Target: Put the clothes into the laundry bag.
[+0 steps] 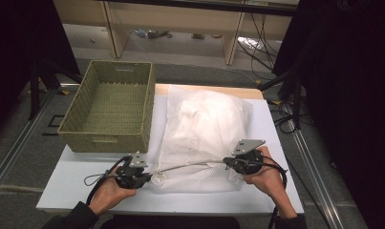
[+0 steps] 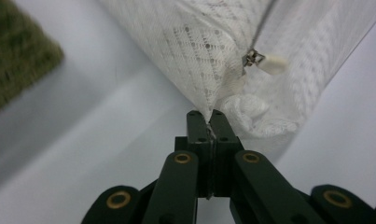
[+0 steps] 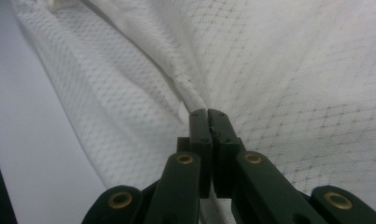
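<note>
Mesh laundry bag, stuffed, lies across the desk middle, beside the wicker basket at the far left corner. Left gripper jaws are clamped on the bag's near corner by the zipper pull; right gripper jaws are clamped on its near seam. Both grips secured; lifting into the empty basket probably remains.

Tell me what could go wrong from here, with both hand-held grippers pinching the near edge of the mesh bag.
1. The left hand-held gripper holds only a thin corner of the mesh bag; it may slip out under load.
2. The right hand-held gripper is clamped on the edge seam; a hard pull could tear the mesh.
3. The bulky bag may catch the rim of the wicker basket right beside it.
</note>
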`<state>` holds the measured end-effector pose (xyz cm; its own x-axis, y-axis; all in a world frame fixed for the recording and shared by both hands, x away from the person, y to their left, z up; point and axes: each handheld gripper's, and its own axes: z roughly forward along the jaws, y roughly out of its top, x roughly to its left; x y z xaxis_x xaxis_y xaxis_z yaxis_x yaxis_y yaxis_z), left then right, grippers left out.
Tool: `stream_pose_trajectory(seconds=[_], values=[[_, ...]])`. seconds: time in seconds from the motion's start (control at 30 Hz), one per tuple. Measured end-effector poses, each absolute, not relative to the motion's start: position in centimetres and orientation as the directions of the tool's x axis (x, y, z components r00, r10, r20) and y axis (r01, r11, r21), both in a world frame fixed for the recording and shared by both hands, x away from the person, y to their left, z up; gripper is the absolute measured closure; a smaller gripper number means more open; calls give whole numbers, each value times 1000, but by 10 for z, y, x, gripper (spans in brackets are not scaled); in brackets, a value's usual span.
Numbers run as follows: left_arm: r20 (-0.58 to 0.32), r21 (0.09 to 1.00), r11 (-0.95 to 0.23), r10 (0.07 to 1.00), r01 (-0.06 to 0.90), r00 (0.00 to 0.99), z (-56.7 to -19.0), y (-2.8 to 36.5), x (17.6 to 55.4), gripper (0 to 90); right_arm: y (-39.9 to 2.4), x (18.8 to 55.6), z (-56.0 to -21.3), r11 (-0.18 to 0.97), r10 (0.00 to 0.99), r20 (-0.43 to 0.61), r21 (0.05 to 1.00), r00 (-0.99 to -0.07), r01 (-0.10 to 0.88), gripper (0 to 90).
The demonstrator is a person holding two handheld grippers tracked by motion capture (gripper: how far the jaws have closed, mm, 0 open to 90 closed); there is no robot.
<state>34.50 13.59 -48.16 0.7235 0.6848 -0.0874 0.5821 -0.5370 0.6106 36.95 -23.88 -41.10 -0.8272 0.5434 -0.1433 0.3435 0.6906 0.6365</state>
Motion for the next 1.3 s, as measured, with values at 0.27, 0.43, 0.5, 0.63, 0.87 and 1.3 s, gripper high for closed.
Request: stream_pose_trajectory(seconds=[0.27, 0.43, 0.5, 0.63, 0.87, 1.3], values=[[-82, 606, -554, 669, 570, 738, -481, 135, 344, 882, -233, 373, -437, 725, 551, -96, 547, -829, 419, 893], [-69, 606, -560, 670, 565, 739, -475, 139, 342, 873, -246, 360, -422, 666, 591, -121, 631, -798, 397, 734], [-39, 618, -563, 676, 550, 736, -472, 140, 338, 863, -250, 349, -417, 672, 584, -137, 635, -800, 382, 712], [-10, 665, -536, 690, 520, 724, -459, 138, 328, 802, -258, 323, -418, 672, 582, -131, 633, -803, 384, 639], [-95, 660, -480, 710, 578, 698, -462, 110, 330, 396, -245, 319, -442, 689, 612, -132, 573, -780, 444, 508], [-157, 662, -450, 699, 600, 697, -471, 125, 341, 762, -282, 326, -448, 733, 609, -180, 499, -772, 462, 900]])
